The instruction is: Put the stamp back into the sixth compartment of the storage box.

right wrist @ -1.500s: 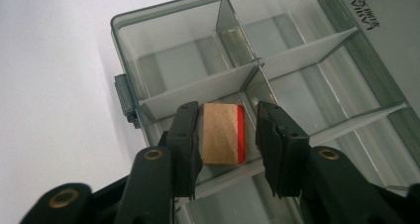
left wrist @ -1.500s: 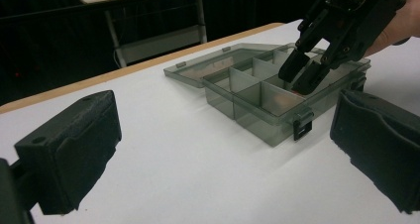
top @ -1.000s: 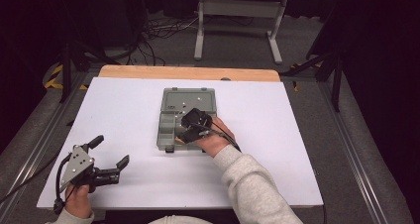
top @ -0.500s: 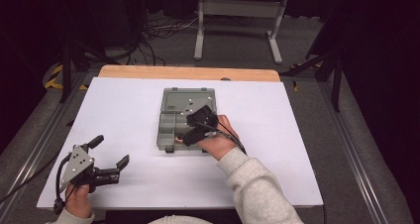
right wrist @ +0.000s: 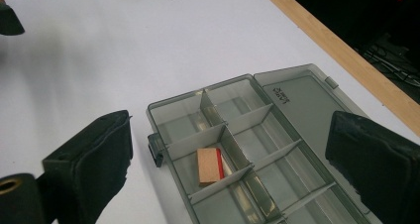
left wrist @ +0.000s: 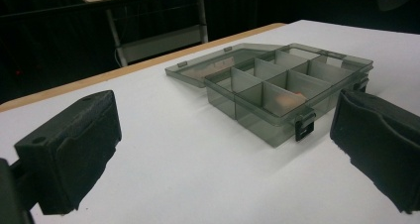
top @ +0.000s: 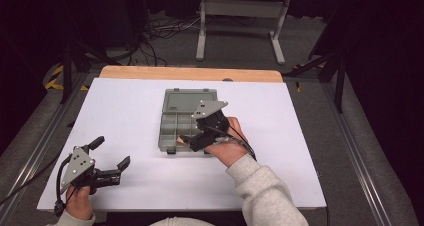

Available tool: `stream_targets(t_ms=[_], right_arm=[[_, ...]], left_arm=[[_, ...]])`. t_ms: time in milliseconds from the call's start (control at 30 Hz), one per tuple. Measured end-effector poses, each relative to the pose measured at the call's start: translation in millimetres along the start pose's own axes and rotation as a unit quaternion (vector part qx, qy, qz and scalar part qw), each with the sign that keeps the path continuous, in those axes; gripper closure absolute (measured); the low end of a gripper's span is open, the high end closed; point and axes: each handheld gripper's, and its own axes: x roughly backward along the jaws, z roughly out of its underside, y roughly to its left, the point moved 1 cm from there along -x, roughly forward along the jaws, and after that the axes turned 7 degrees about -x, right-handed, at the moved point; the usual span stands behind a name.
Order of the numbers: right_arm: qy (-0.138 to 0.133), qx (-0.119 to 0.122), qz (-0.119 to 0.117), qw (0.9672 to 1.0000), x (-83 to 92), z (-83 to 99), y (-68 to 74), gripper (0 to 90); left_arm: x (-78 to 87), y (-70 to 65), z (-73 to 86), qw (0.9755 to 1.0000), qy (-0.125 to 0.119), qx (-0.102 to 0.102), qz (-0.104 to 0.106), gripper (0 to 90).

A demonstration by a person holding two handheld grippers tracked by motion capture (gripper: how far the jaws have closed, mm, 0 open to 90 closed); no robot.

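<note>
Compartment box [top: 185, 118] open on white table [top: 125, 121]

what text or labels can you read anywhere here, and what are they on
No text can be read in these views.
Raised lettering, two short lines, too small and blurred to read: on the open lid of the smoky grey clear plastic compartment box.
No print visible: on the small tan block with a red edge lying in one compartment.

White table [top: 125, 111], metal stand [top: 240, 8] behind
</note>
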Motion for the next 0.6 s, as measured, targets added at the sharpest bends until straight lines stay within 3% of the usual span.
stream_targets(t_ms=[600], right_arm=[[-0.053, -0.011, 0.016, 0.9984, 33.5, 19.5, 3.9, 3.5]], left_arm=[[-0.2, -0.6, -0.1, 1.0000, 0.000, 0.000, 0.000, 0.4]])
